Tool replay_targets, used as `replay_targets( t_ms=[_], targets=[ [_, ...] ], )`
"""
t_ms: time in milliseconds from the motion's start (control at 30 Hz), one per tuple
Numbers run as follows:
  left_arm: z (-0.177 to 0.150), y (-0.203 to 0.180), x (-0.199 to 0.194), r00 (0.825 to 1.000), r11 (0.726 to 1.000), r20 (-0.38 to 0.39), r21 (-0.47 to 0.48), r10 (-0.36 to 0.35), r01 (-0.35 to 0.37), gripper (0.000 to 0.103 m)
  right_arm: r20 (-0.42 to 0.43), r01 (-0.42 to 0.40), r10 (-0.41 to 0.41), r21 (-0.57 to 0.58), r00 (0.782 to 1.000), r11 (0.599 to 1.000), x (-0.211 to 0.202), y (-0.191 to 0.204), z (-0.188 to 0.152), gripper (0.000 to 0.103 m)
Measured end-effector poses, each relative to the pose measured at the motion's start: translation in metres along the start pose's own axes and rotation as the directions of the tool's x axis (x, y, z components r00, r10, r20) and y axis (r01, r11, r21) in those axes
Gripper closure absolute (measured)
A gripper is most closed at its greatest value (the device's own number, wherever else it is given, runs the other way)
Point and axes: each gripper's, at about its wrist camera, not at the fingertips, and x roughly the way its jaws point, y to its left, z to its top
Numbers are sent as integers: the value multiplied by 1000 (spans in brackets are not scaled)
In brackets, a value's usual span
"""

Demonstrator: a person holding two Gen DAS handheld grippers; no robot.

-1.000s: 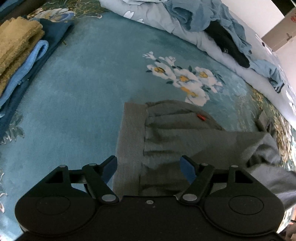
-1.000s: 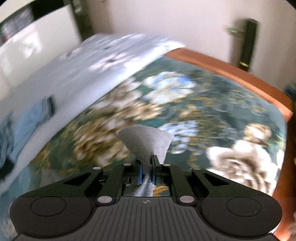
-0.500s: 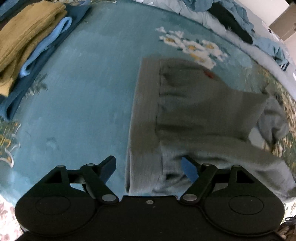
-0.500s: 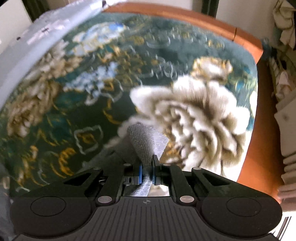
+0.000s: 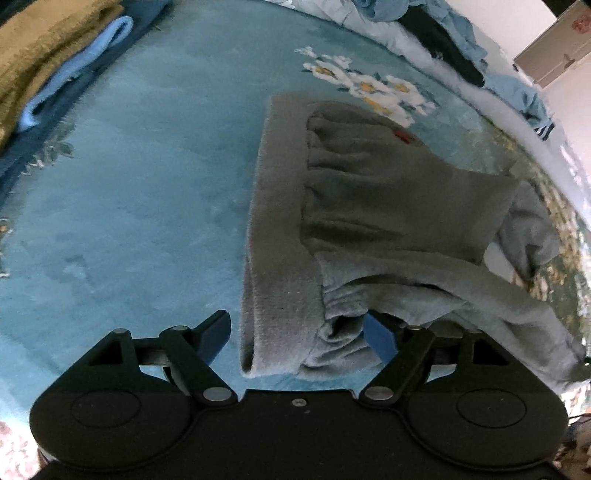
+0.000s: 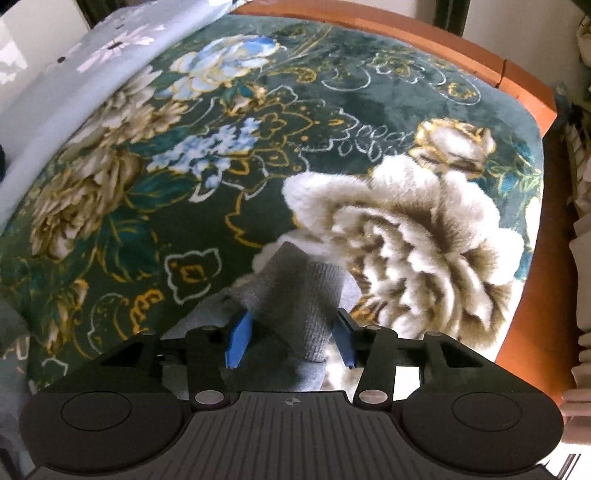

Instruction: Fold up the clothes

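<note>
A grey fleece garment [image 5: 388, 206] lies on the teal floral blanket [image 5: 147, 184], its wide ribbed band [image 5: 277, 229] running toward me and a small red tag [image 5: 402, 136] near the far side. My left gripper [image 5: 295, 328] stands open just above the near end of that band, the cloth lying between its blue fingertips [image 5: 378, 338] without being pinched. In the right wrist view the garment's ribbed grey cuff [image 6: 295, 295] rests on the dark green flowered blanket [image 6: 184, 229]. My right gripper [image 6: 291, 325] is opening around it, and its pads stand clear of the cloth.
A folded stack of mustard and blue clothes [image 5: 48, 62] sits at the far left. A heap of unfolded blue and black clothes [image 5: 436, 33] lies on the pale sheet beyond the garment. The bed's wooden frame [image 6: 424, 33] borders the blanket on the right side.
My right gripper came down to the blanket with the cuff and its jaws parted, letting the cuff go. My left gripper drew back along the garment to the near end of the band.
</note>
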Motion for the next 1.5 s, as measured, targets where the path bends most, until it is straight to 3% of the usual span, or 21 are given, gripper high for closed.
replay_targets(
  t_ms=[33,233,300,400,467,533,667,867,1067,1200,1300,1400,1500],
  targets=[
    [1,1,2,1000,1000,-4,-6,-13,13,26,1,-1,1,0,1000,1000,-1,-2,-1,50],
    [5,2,7,984,979,-14,-110,-177,174,28,-20,24,-24,4,1000,1000,1,-7,-8,50],
    [5,-6,7,979,976,-24,-88,-200,197,30,-21,22,-22,9,1000,1000,1,-3,-10,50],
    [4,-15,13,970,971,-59,-57,-236,233,42,-29,14,-14,-8,999,1000,2,6,-16,50],
    [3,-21,15,967,970,-79,-25,-243,242,72,-37,15,-15,-15,999,1000,3,12,-18,50],
    [4,-28,13,966,968,-78,22,-247,250,87,-41,18,-19,-18,999,1000,4,17,-21,50],
    [9,-27,1,953,953,-31,34,-301,302,100,-39,23,-24,-29,999,999,4,25,-23,50],
    [18,4,-30,950,951,52,-13,-309,310,101,-32,36,-37,-31,999,999,1,31,-26,50],
    [5,36,-25,975,973,-7,-64,-221,220,99,-34,61,-62,-34,997,998,3,36,-29,50],
    [8,35,-14,979,981,-61,-35,-192,190,97,-31,83,-84,-37,996,996,3,41,-30,50],
    [13,32,-10,980,984,-93,-1,-178,178,84,1,116,-116,-63,993,991,-5,48,-28,50],
    [22,32,-26,984,985,-101,72,-149,157,70,48,154,-151,-70,987,986,-17,54,-23,32],
    [37,36,-49,990,984,-82,128,-117,127,60,104,155,-146,-84,984,984,-35,65,-19,32]
  ],
)
